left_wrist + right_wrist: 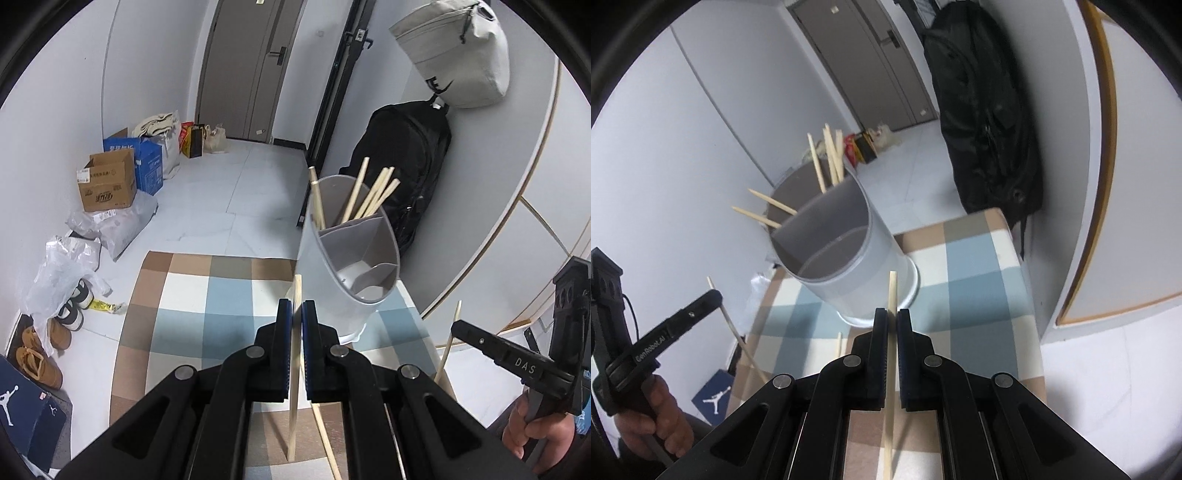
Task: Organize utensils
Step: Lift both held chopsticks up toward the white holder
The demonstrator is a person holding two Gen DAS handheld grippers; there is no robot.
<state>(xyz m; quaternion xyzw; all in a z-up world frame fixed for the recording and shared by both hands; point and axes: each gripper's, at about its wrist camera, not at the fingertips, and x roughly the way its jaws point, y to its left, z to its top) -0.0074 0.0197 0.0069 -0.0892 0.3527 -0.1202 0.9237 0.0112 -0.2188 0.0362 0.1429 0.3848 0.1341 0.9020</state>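
Pale wooden chopsticks, light, stiff and slippery, are being pinched mid-shaft: one (295, 354) by the left gripper (296, 314), another (891, 350) by the right gripper (892, 321), fingers clamped, near the grey divided plastic holder (354, 251).

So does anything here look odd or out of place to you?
Slightly. In the grey utensil holder most chopsticks stand bunched in one compartment, but one sits alone in another. Each hand-held gripper, left and right, is clamped on a single chopstick. Nothing looks spilled or broken.
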